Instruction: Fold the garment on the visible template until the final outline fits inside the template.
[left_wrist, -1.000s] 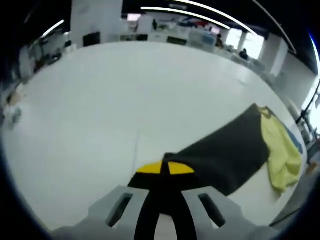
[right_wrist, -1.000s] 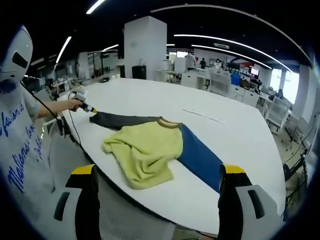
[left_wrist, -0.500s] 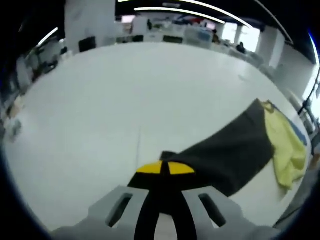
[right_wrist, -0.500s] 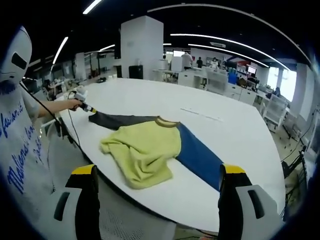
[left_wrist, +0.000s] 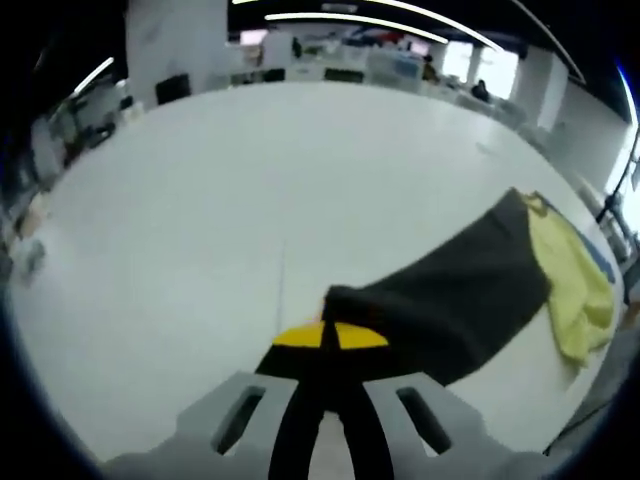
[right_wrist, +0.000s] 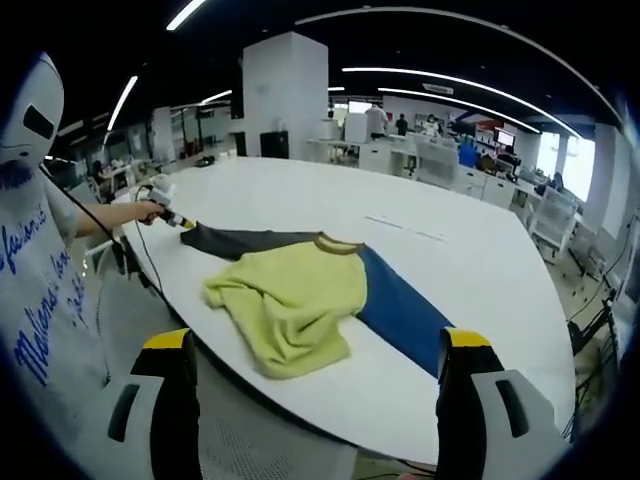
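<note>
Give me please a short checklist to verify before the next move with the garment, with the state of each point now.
1. Left gripper closed on the dark sleeve: ok, its jaws are together at the sleeve's end.
2. Right gripper free: ok, jaws wide apart, nothing between them.
3. Whole garment on the white table: ok; the yellow body, blue sleeve and dark sleeve all lie on it.
4. Yellow body flat: not ok, it is bunched and creased.
5. Template outline visible under the garment: cannot tell; I see only thin lines on the table.
6. Garment clear of the table edge: cannot tell; the yellow body lies close to the near edge.
</note>
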